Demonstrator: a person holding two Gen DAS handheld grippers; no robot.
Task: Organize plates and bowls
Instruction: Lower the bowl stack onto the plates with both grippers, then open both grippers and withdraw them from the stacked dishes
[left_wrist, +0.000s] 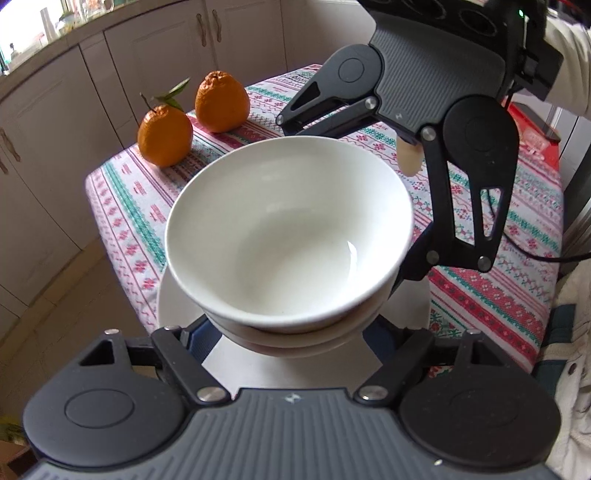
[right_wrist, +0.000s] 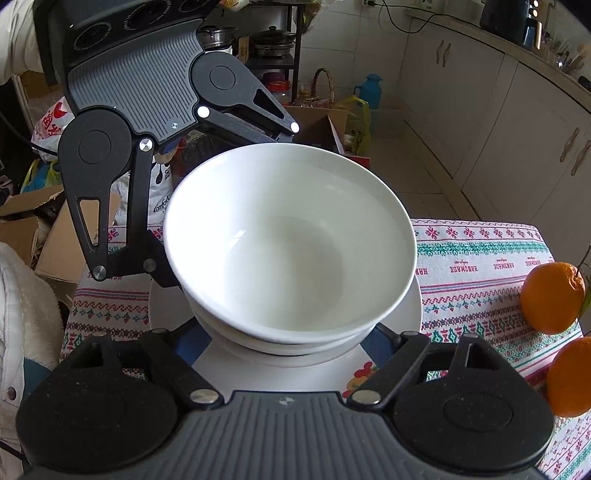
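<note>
A stack of white bowls (left_wrist: 288, 236) (right_wrist: 291, 240) rests on a white plate (left_wrist: 173, 306) (right_wrist: 410, 317) on the patterned tablecloth (left_wrist: 498, 295). My left gripper (left_wrist: 284, 332) straddles the lowest bowl from the near side; a thin gap shows at its left pad, so it reads open. From the opposite side my right gripper (right_wrist: 284, 339) has both blue pads against the lowest bowl and is shut on it. In each wrist view the other gripper's fingers (left_wrist: 417, 266) (right_wrist: 159, 273) reach around the far side of the stack.
Two oranges (left_wrist: 164, 134) (left_wrist: 221, 101) (right_wrist: 552, 297) sit near a table corner, apart from the plate. White cabinets (left_wrist: 55, 147) line the wall past the table edge. Cardboard boxes (right_wrist: 55, 240) and bags crowd the floor. A white sleeve (left_wrist: 569, 55) is at top right.
</note>
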